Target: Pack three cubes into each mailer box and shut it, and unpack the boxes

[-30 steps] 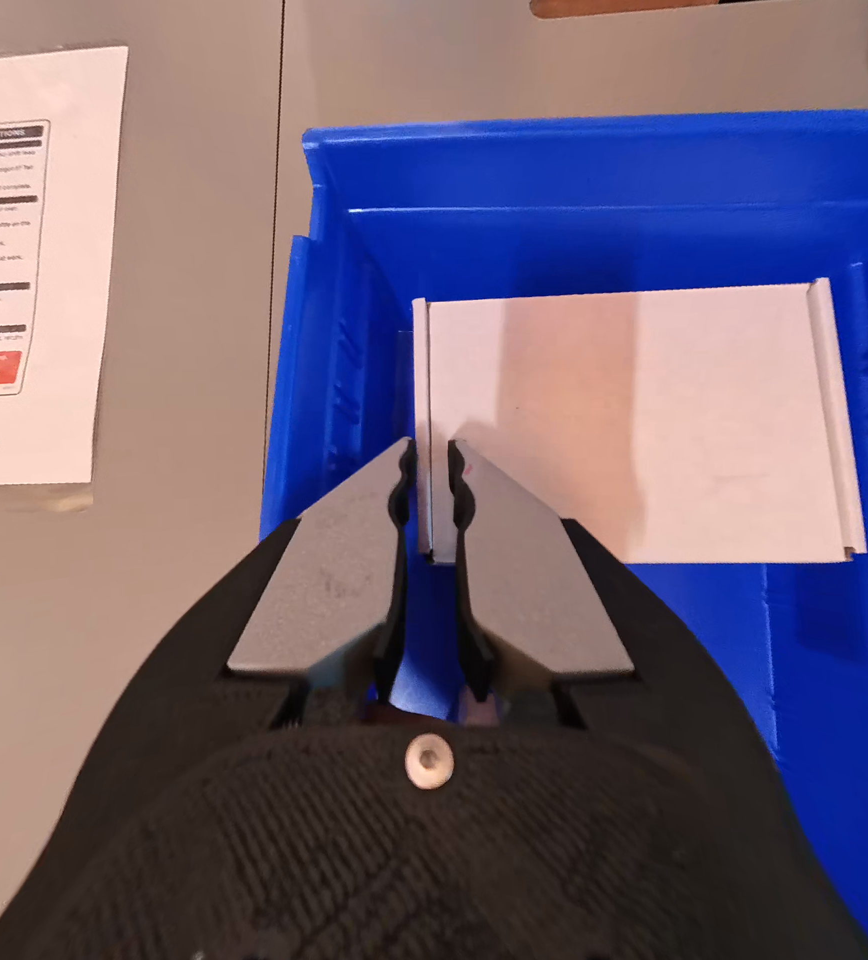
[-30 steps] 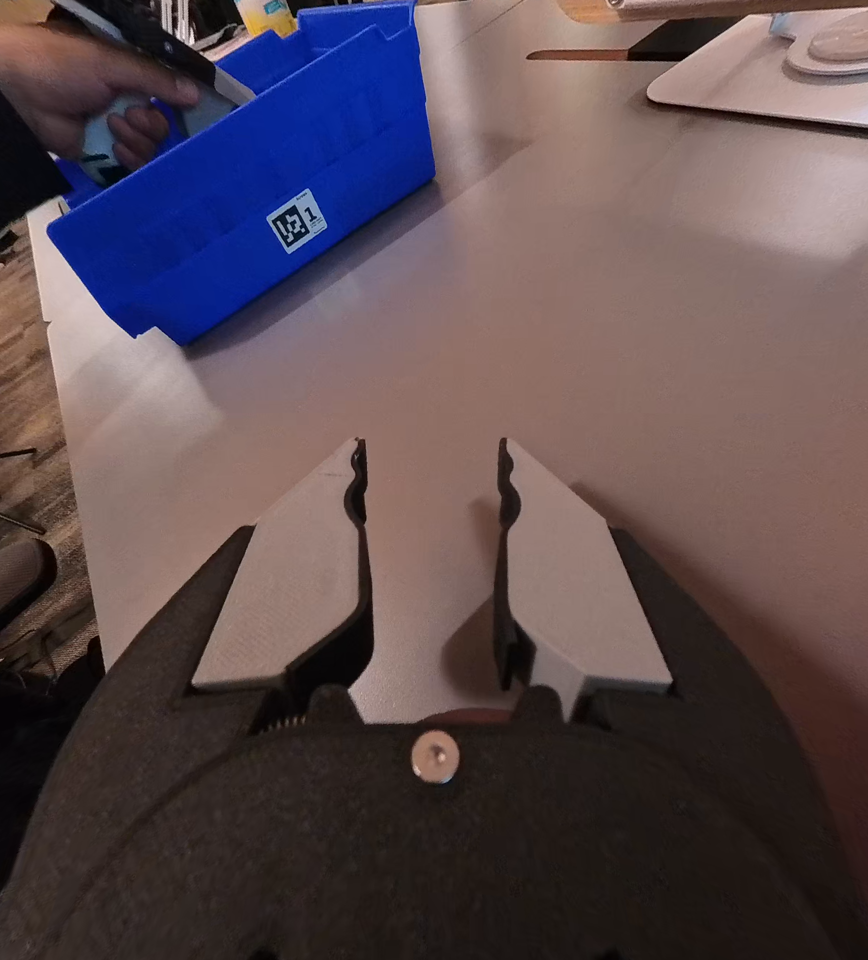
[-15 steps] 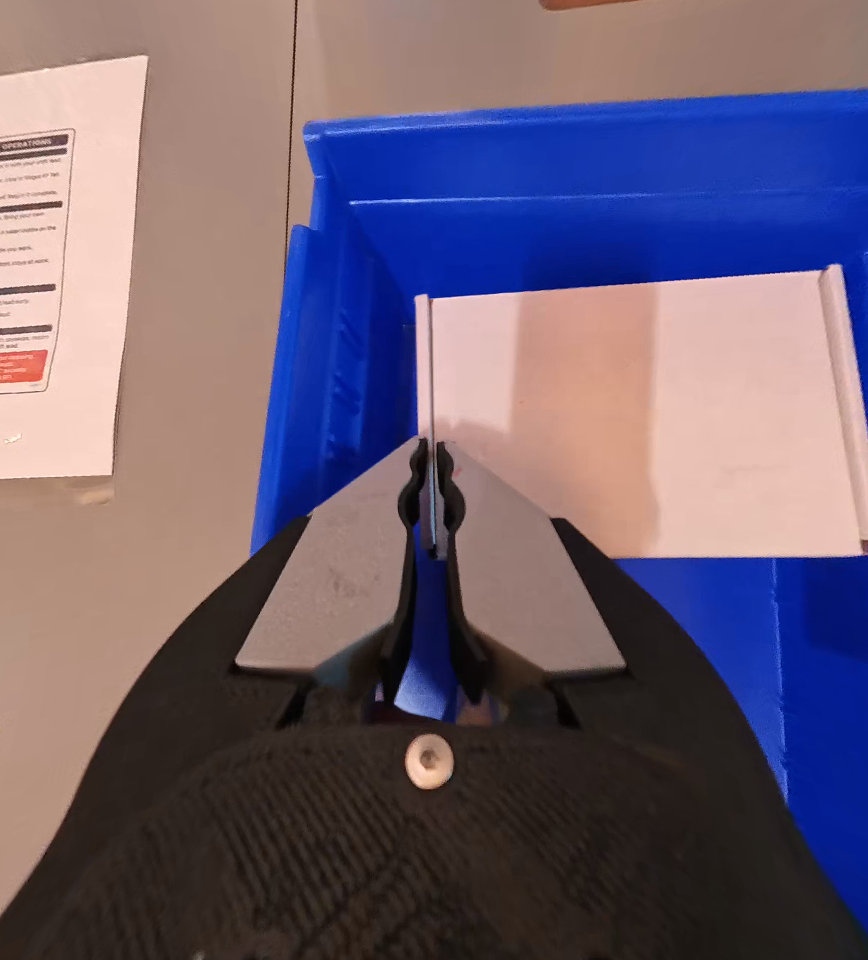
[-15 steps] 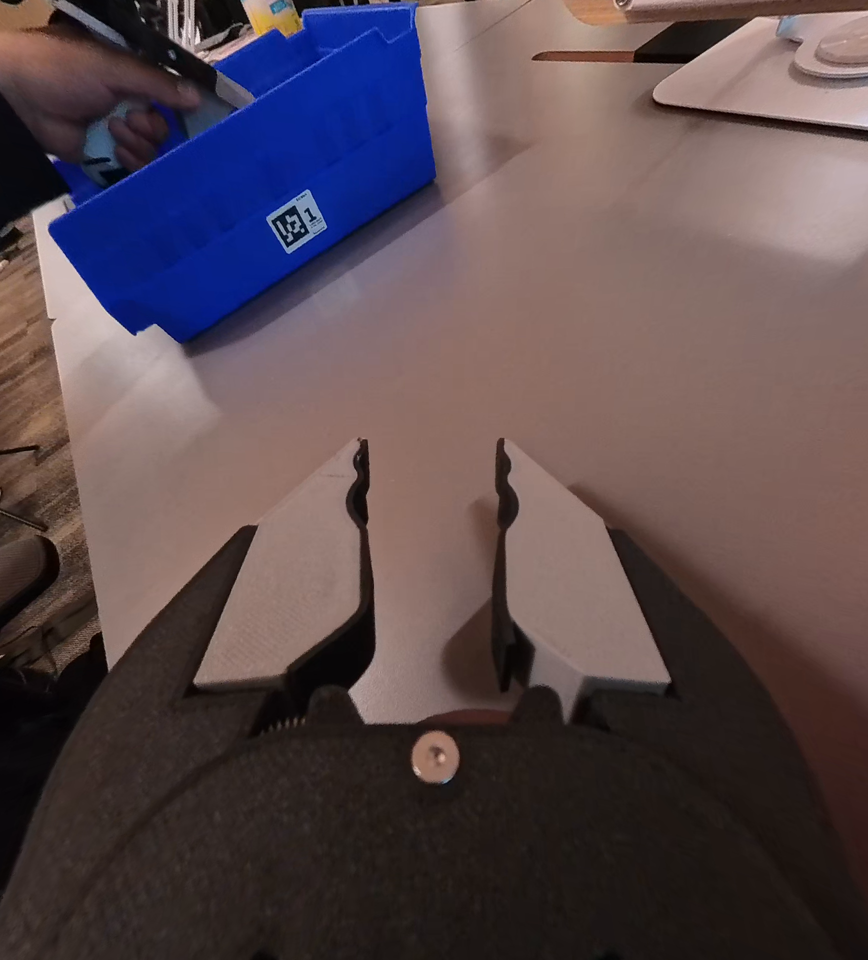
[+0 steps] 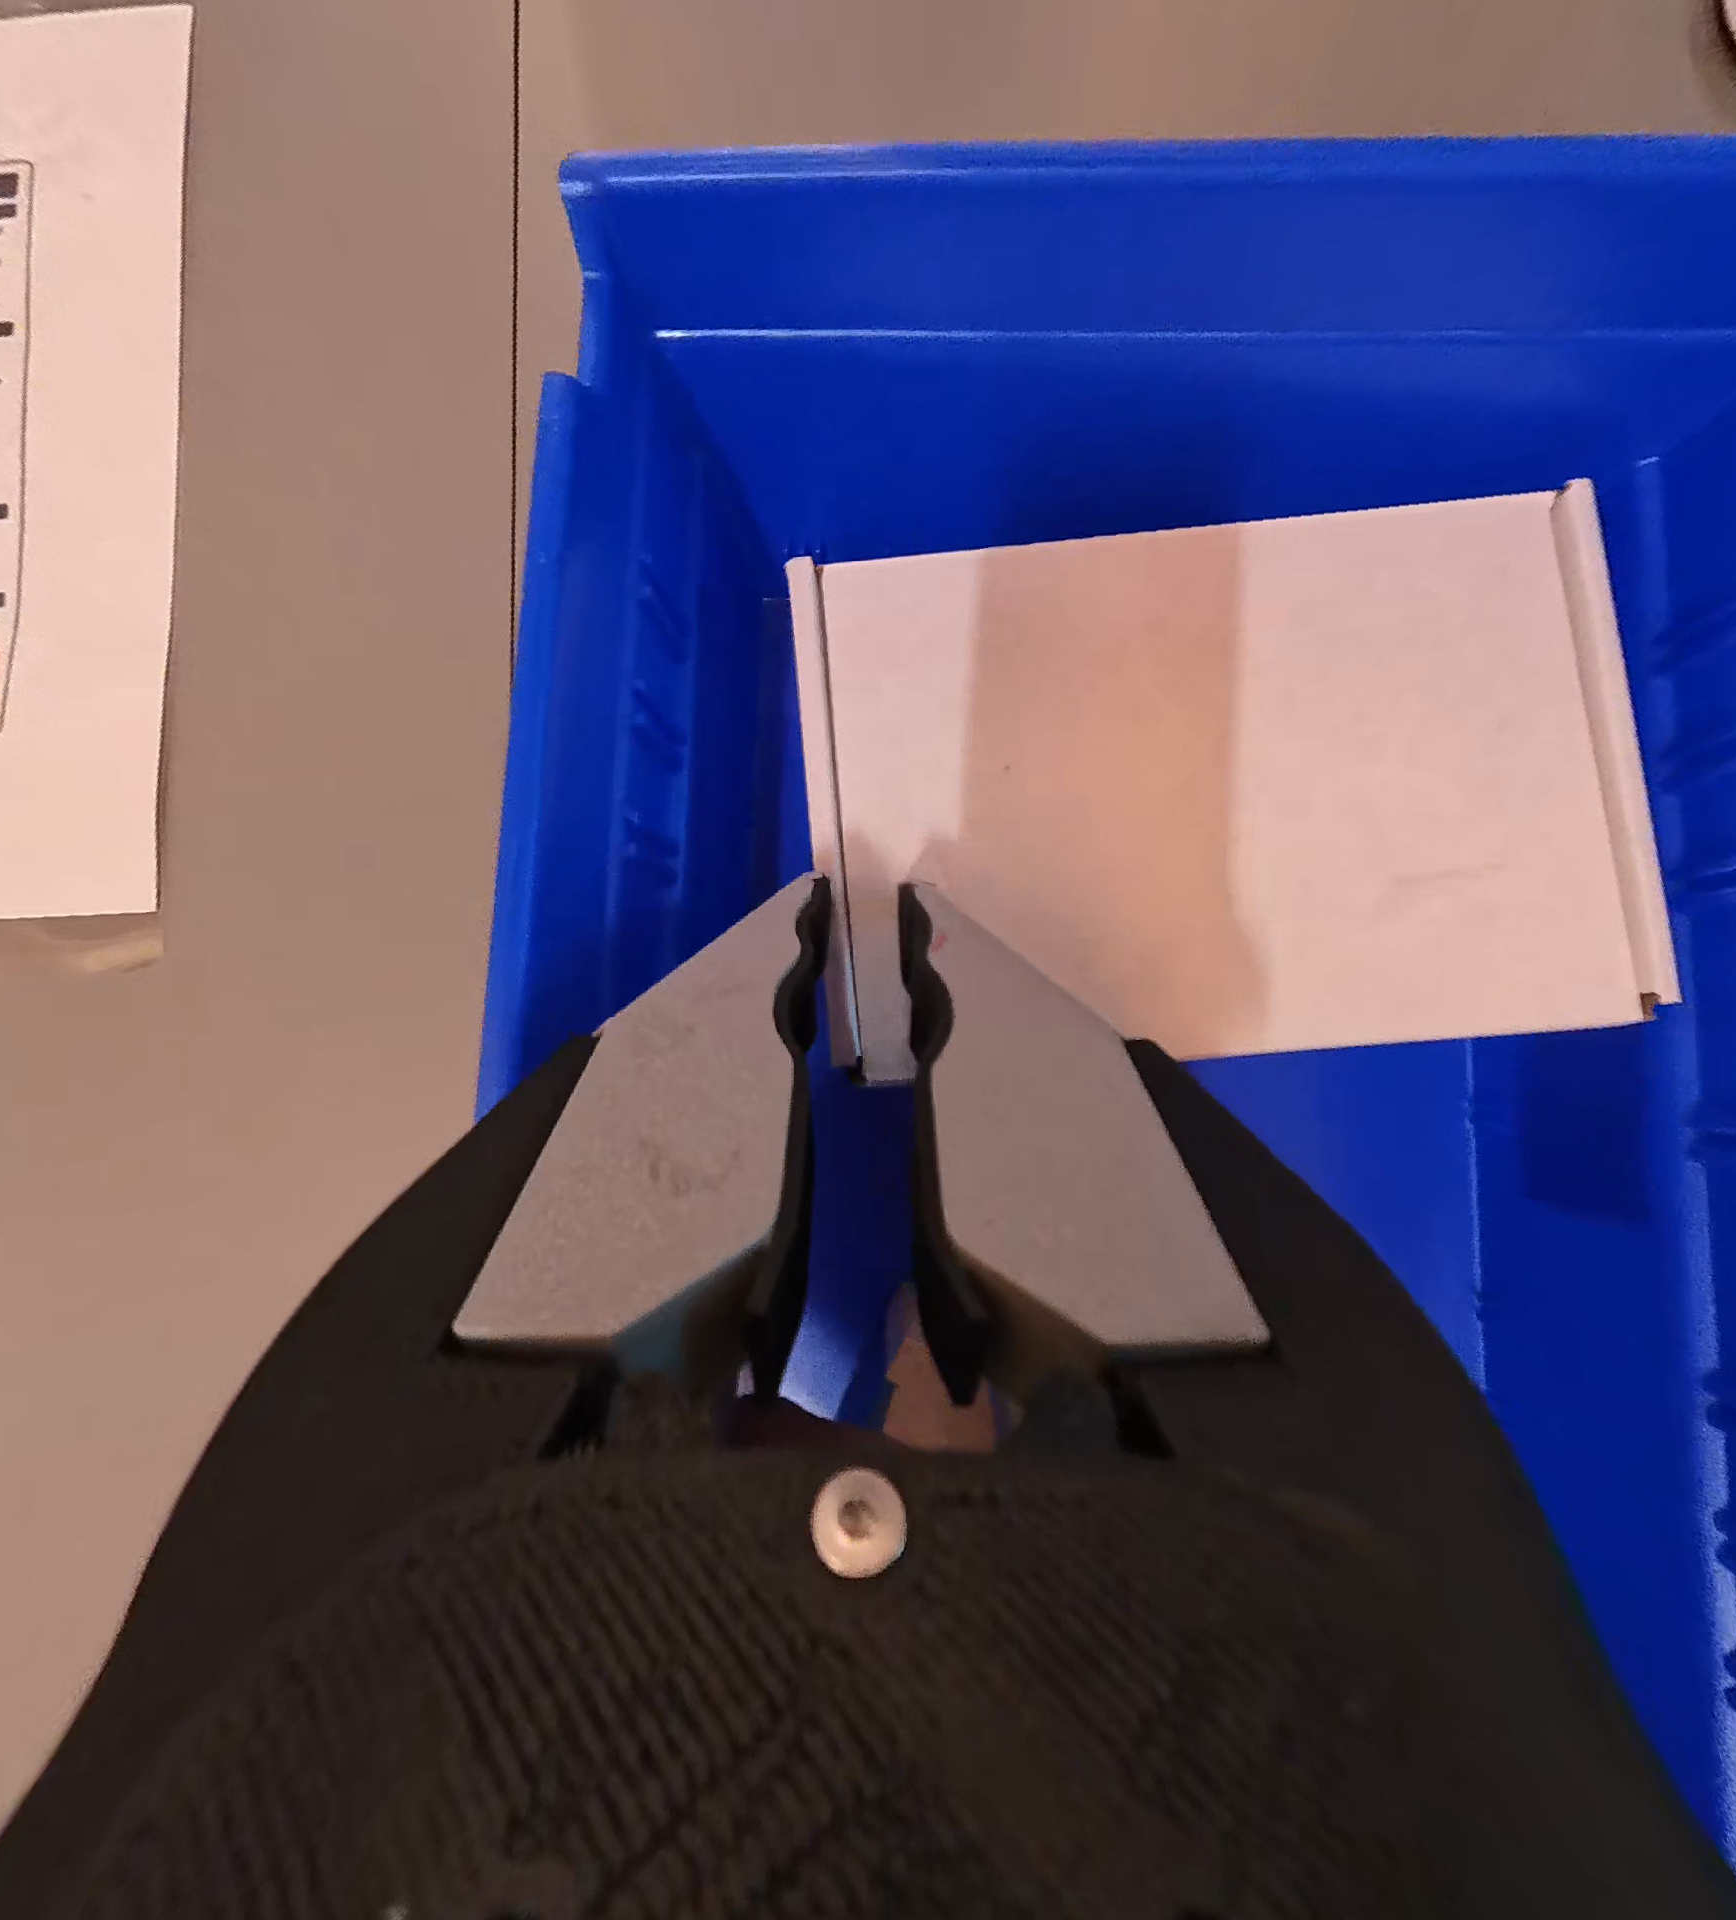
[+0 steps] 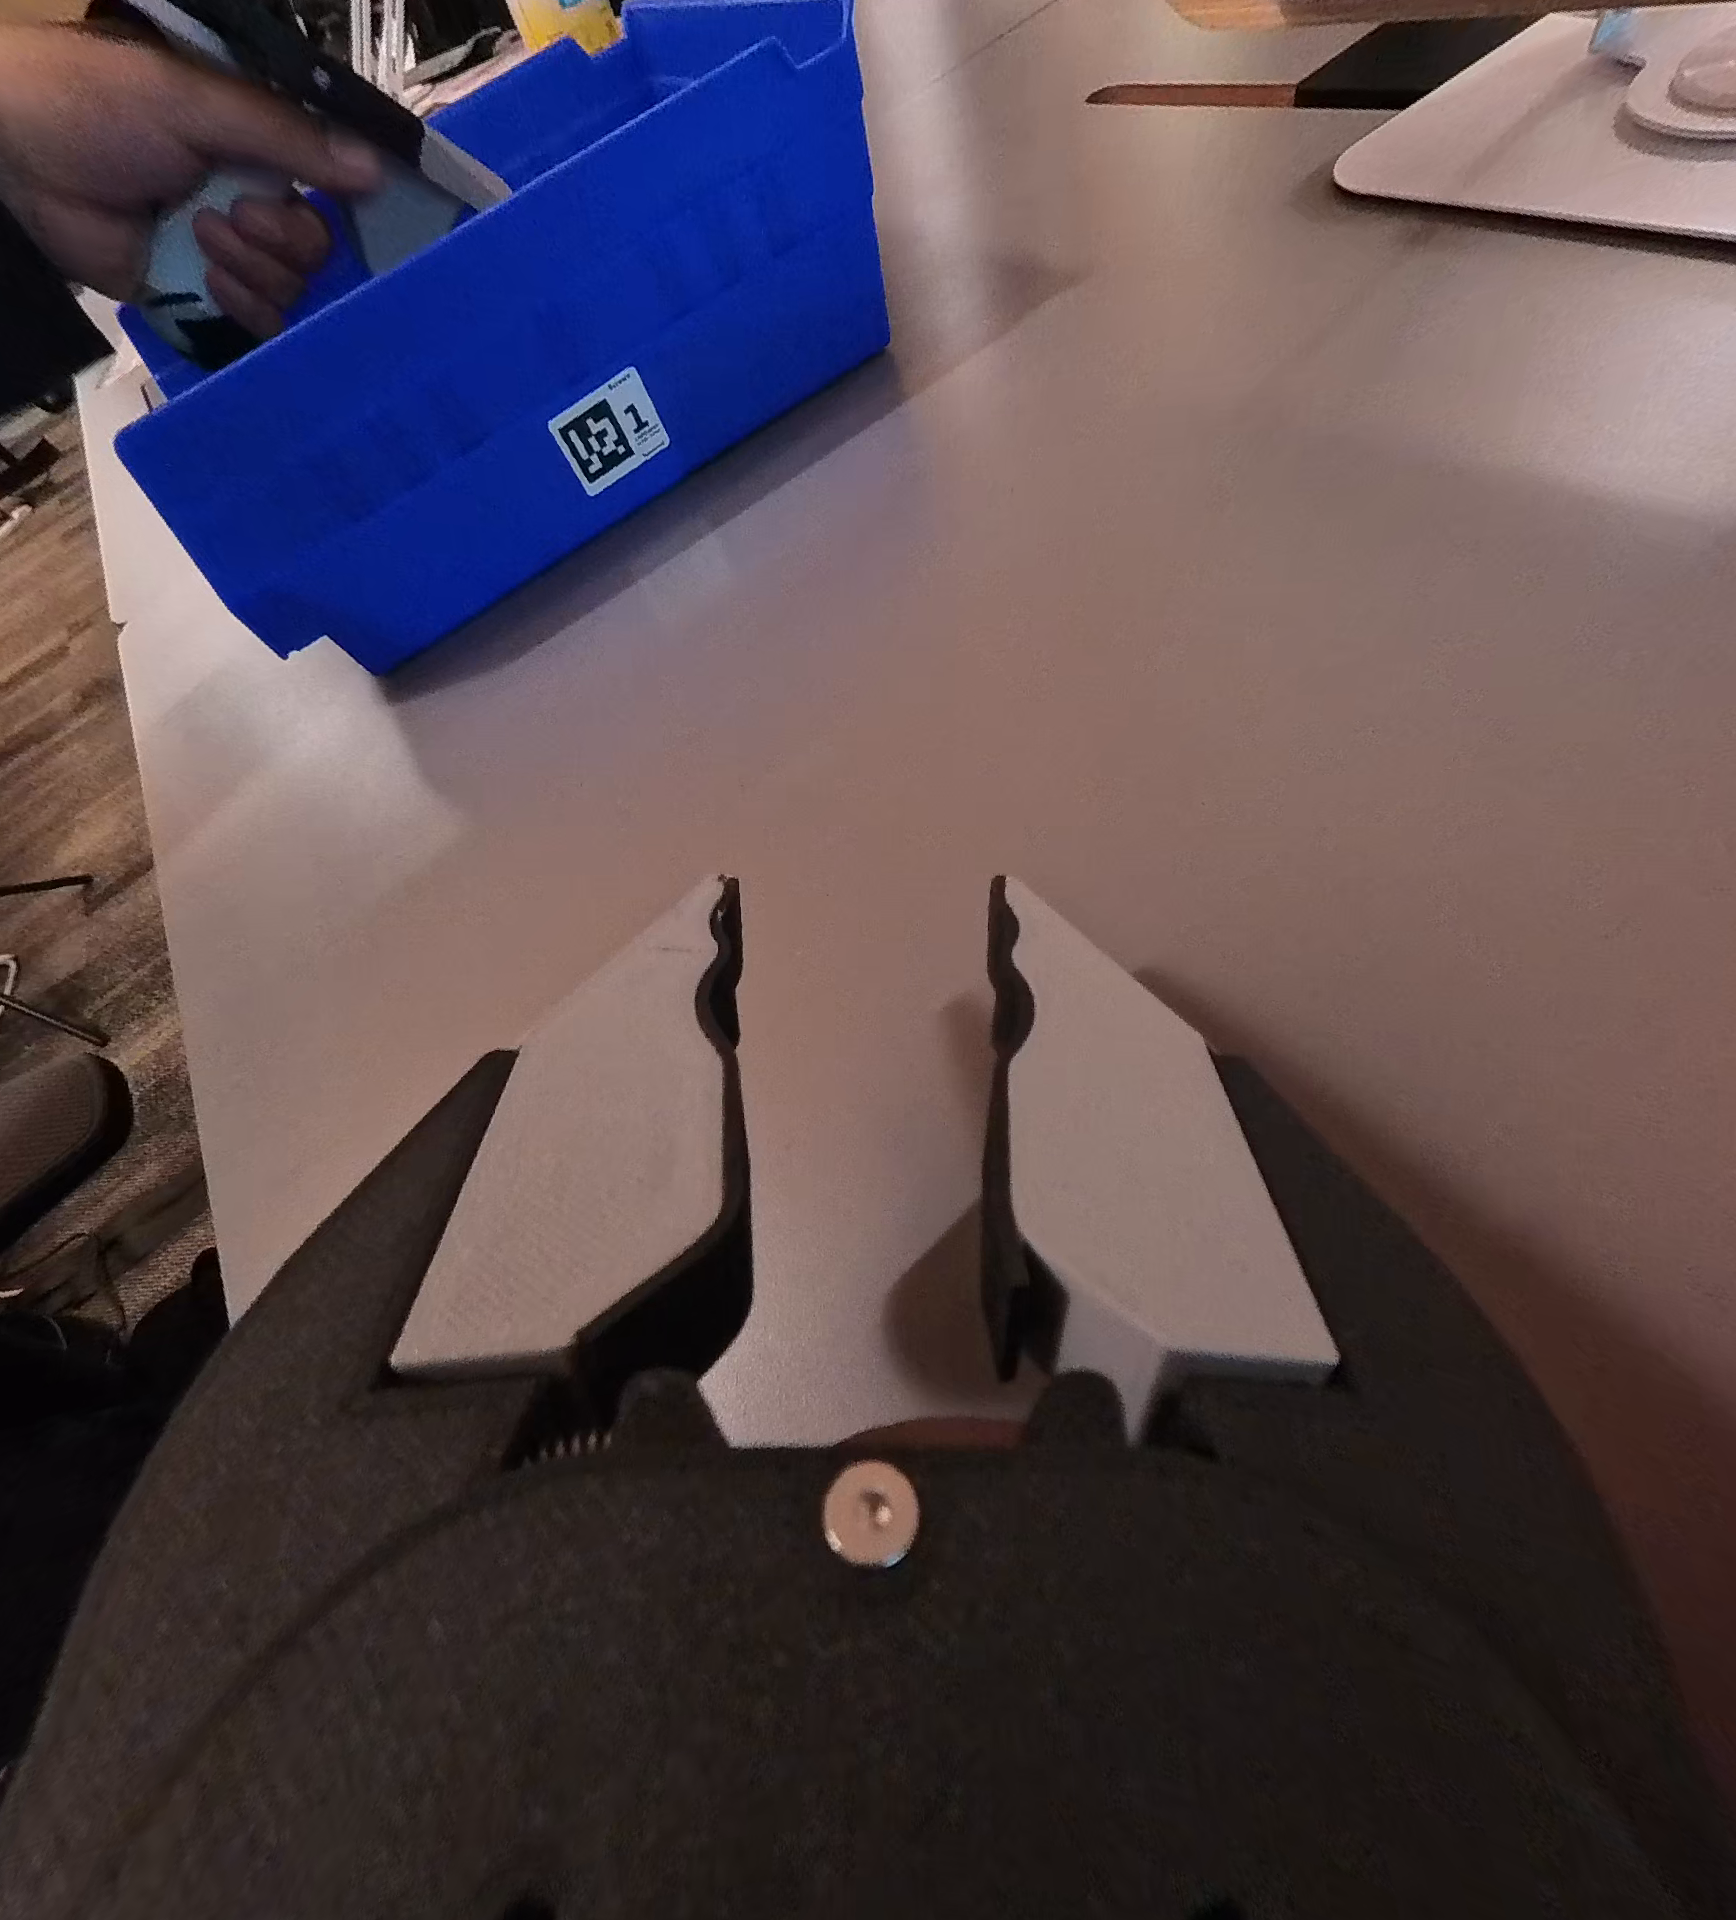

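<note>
A white mailer box [image 5: 1259,769], closed, lies inside a blue bin [image 5: 1103,249]. My left gripper [image 5: 861,894] reaches into the bin at the box's near left corner. Its jaws stand a narrow gap apart, with the box's upright left edge flap [image 5: 810,727] between them. My right gripper [image 6: 859,894] is open and empty, low over the bare grey table [image 6: 1259,675]. The bin also shows in the right wrist view [image 6: 490,436] at the far left, with a hand [image 6: 116,156] holding the left gripper in it. No cubes are in view.
A white printed sheet [image 5: 22,468] lies on the table left of the bin. A pale flat tray or stand base [image 6: 1591,156] sits at the table's far right. The table's left edge [image 6: 168,831] drops to a floor with cables and a chair. The grippers' ends are close to 45 centimeters from one another.
My left gripper closed tight on the box's left edge flap half a second ago; its jaws have now widened again around that flap. My right gripper has barely moved.
</note>
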